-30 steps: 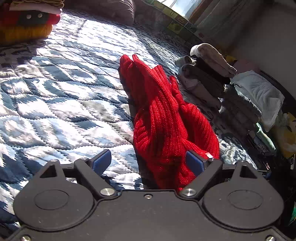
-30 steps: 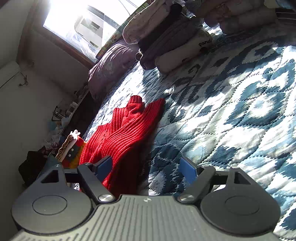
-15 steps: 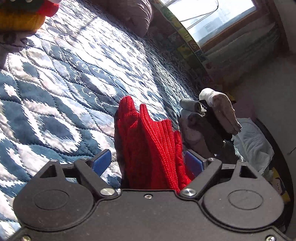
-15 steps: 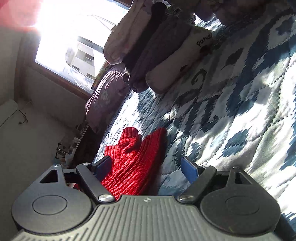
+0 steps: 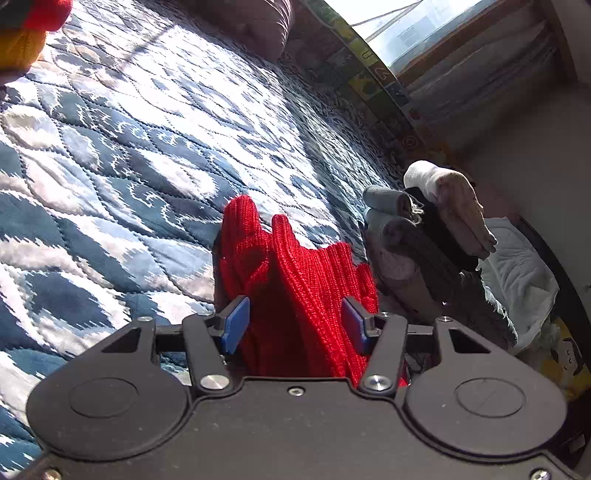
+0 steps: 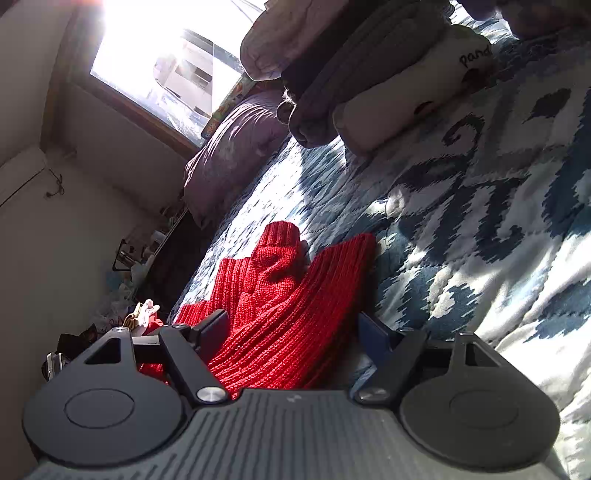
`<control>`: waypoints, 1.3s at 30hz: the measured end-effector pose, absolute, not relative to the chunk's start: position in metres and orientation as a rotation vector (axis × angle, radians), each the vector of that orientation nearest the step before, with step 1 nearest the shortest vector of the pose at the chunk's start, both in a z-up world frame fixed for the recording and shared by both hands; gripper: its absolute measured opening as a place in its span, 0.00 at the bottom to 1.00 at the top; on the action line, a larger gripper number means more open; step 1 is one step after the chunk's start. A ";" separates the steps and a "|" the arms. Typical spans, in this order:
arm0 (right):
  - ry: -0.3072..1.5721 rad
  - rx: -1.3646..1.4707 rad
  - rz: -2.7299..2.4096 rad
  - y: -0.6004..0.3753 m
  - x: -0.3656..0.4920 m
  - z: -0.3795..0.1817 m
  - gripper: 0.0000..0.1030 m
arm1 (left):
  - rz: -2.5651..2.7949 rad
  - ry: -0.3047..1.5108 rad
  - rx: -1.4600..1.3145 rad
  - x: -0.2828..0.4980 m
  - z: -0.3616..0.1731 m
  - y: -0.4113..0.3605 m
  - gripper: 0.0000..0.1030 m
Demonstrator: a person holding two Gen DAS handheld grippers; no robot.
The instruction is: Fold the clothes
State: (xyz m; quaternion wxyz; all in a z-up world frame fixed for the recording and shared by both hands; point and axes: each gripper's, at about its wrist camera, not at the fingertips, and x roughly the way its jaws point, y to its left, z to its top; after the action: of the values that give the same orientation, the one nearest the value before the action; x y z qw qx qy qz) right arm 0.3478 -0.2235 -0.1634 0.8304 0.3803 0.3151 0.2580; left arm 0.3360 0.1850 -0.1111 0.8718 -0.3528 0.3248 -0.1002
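Observation:
A red knit sweater (image 5: 295, 280) lies bunched in long folds on the blue and white quilt (image 5: 110, 166). My left gripper (image 5: 295, 325) is low over its near end. Its jaws are partly narrowed, and the knit fills the whole gap between the blue pads (image 5: 234, 325). In the right wrist view the same sweater (image 6: 280, 295) runs away from me, one cuff pointing to the pillow. My right gripper (image 6: 293, 330) is open over the sweater's other end. The left pad sits on the fabric and the right pad stands just off its edge.
Rolled and folded clothes (image 5: 424, 229) are stacked right beside the sweater, seen large in the right wrist view as a pile (image 6: 369, 74). A purple pillow (image 6: 229, 166) and a window (image 6: 166, 62) are at the bed's head. More folded items (image 5: 22, 33) lie far left.
Both grippers have dropped closer to the sweater's ends. The left jaws have narrowed markedly around the knit, and the right jaws have narrowed slightly.

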 end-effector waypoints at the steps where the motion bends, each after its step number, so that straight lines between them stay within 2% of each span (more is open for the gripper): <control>1: 0.671 0.804 0.549 -0.223 0.348 -0.163 0.66 | -0.207 0.681 -0.728 0.337 -0.112 0.184 0.35; 4: 0.679 0.801 0.548 -0.222 0.350 -0.164 0.62 | -0.196 0.677 -0.699 0.334 -0.112 0.183 0.21; 6: 0.676 0.809 0.541 -0.222 0.351 -0.166 0.60 | -0.196 0.658 -0.680 0.328 -0.108 0.184 0.16; 14: 0.686 0.775 0.542 -0.218 0.350 -0.164 0.60 | -0.155 0.585 -0.661 0.293 -0.093 0.207 0.12; 16: 0.685 0.766 0.539 -0.218 0.349 -0.164 0.60 | -0.139 0.554 -0.662 0.282 -0.090 0.214 0.08; 24: 0.673 0.721 0.527 -0.213 0.344 -0.162 0.60 | -0.056 0.435 -0.655 0.233 -0.079 0.243 0.08; 39: 0.660 0.704 0.510 -0.211 0.340 -0.163 0.61 | 0.140 0.437 -0.578 0.176 -0.085 0.267 0.08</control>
State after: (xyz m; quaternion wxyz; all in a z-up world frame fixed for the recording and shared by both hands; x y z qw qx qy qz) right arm 0.3395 -0.2108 -0.1625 0.8546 0.3348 0.3140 0.2427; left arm 0.1759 0.2666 -0.0852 0.9327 -0.2823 0.2136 0.0683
